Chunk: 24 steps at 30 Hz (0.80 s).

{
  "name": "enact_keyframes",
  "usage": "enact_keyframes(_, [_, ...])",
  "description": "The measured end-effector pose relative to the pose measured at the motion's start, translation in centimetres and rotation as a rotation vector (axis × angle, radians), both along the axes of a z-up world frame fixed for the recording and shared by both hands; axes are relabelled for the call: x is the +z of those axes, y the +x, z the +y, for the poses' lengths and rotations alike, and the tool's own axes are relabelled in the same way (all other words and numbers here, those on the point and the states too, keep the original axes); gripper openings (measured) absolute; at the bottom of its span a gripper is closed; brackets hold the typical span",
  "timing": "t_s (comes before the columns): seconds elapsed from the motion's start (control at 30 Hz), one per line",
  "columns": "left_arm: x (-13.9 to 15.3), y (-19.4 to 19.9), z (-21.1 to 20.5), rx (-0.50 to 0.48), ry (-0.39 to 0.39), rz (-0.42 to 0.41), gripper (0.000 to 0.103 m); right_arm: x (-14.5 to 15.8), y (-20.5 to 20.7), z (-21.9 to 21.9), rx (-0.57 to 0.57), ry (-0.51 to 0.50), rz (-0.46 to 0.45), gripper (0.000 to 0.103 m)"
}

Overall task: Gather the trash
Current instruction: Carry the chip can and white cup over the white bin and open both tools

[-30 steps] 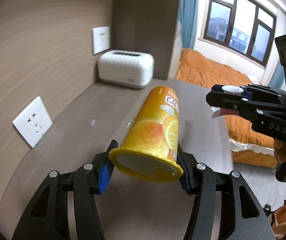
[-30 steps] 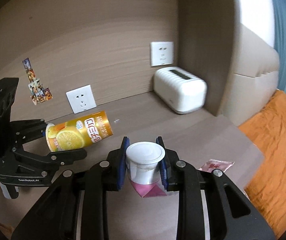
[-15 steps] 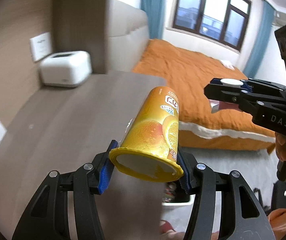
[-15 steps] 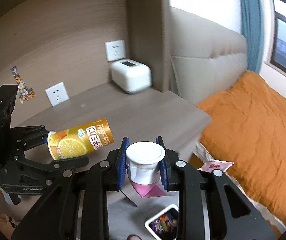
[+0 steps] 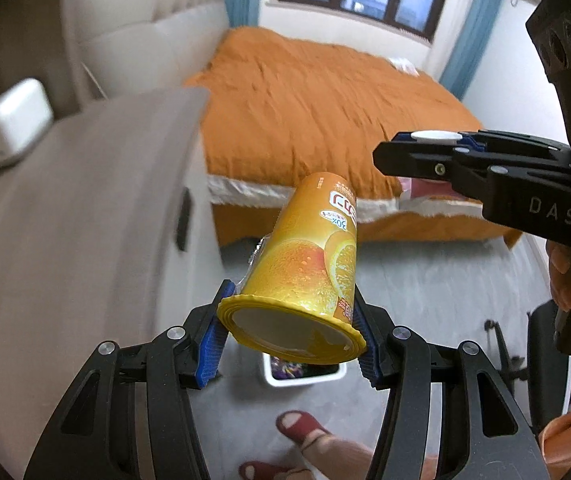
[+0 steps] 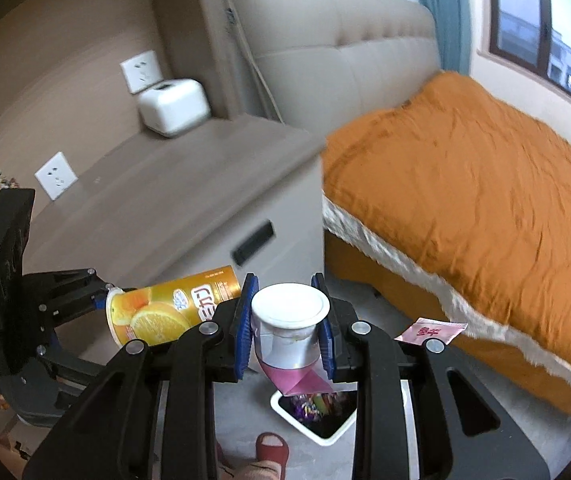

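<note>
My left gripper (image 5: 291, 334) is shut on an orange juice cup (image 5: 309, 264), held tilted with its rim toward the camera; the cup also shows in the right wrist view (image 6: 165, 312). My right gripper (image 6: 287, 328) is shut on a small white-lidded cup (image 6: 290, 320) with a pink wrapper (image 6: 299, 380) hanging under it, and shows at right in the left wrist view (image 5: 437, 148). A white trash bin (image 6: 309, 420) with wrappers inside stands on the floor below both grippers, partly hidden behind the cups; its rim shows in the left wrist view (image 5: 305, 378).
A grey nightstand (image 6: 189, 192) with a white box-shaped device (image 6: 173, 106) is at left. A bed with an orange cover (image 6: 465, 184) is at right. A pink packet (image 6: 431, 330) shows beside my right gripper's finger. The person's red slippers (image 5: 301, 428) are on the floor by the bin.
Both grippers have swung away from the nightstand top, out over the floor and the trash bin. Each still holds its cup.
</note>
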<state>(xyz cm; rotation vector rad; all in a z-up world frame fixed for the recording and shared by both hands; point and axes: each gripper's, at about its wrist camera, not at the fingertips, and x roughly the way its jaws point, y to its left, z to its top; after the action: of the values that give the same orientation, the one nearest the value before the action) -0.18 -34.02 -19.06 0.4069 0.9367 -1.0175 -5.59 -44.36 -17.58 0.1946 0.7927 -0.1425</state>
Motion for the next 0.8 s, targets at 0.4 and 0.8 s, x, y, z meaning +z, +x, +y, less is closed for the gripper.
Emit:
enact_keyframes(0.4, [-13.0,0.0,-5.0,-0.038,0.155,0.141,0.054,-11.1,0.1,-4.8,-0.121,0.155,0.114,0.029])
enact_keyframes(0.8, [-31.9,0.1,-7.6,-0.033,0.257,0.287,0.056,-28.6,1.3,-6.3,-0.207,0.269,0.214,0.029])
